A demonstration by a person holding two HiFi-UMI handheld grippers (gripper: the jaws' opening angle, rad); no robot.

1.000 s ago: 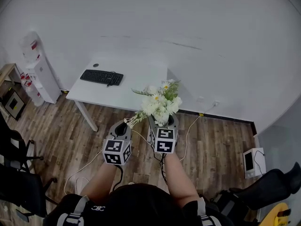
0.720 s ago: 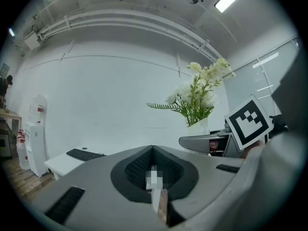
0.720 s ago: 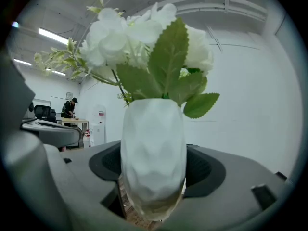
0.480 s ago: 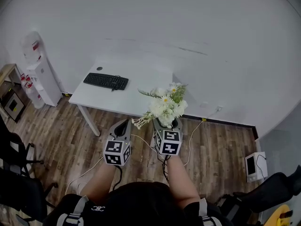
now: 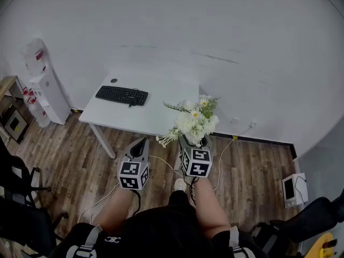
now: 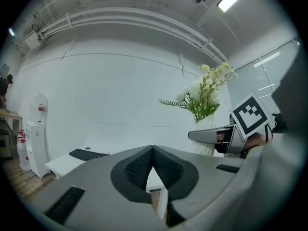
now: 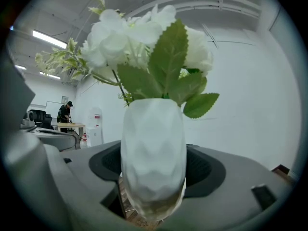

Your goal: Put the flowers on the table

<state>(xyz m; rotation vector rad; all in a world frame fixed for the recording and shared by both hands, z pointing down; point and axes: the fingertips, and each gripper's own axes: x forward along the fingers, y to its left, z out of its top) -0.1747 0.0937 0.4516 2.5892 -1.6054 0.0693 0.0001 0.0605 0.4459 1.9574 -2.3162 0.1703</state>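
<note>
Your right hand-held gripper holds the white vase of flowers upright over the floor, near the surface. Your left hand-held gripper is closed with nothing in it.

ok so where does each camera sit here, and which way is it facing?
Head view: on the person's head, looking steeply down at the white table and keyboard; shows both forearms, left gripper, right gripper.
Left gripper view: on the left gripper, facing the wall along its closed, empty jaws; right gripper at right.
Right gripper view: on the right gripper, facing the wall; its jaws clamp the vase of flowers.
Shared: flowers in all three; table and keyboard in head and left gripper views.
</note>
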